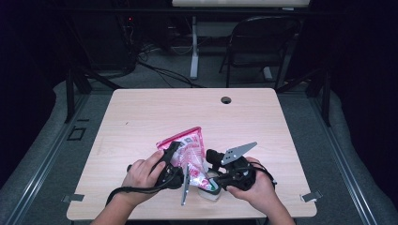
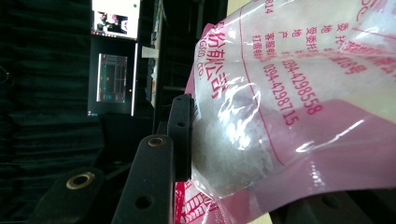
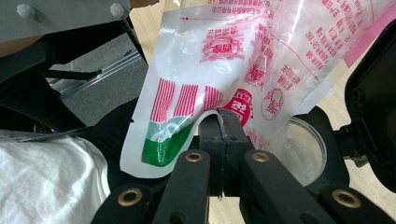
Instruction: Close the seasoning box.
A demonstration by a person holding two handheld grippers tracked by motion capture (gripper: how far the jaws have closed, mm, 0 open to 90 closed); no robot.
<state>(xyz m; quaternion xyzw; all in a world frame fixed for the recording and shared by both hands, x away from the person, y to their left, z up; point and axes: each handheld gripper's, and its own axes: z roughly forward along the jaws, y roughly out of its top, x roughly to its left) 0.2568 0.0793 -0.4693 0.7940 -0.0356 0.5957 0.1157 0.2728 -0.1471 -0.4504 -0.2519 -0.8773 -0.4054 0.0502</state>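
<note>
Both tongs (image 1: 170,154) (image 3: 224,122) clamped on pink bag (image 1: 190,150), right gripper view reveals jar (image 3: 306,149) beneath.

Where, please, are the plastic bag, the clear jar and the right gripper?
plastic bag (image 3: 210,60): right gripper view, its printed white middle.
clear jar (image 3: 306,149): right gripper view, its open mouth below the bag.
right gripper (image 3: 225,122): right gripper view, its tips pinching the bag's lower edge.

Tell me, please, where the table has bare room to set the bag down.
The far half of the table, from the cable hole down to the bag, is bare, as are the left and right edges. The near middle is crowded: both tools, the bag and the jar.
</note>
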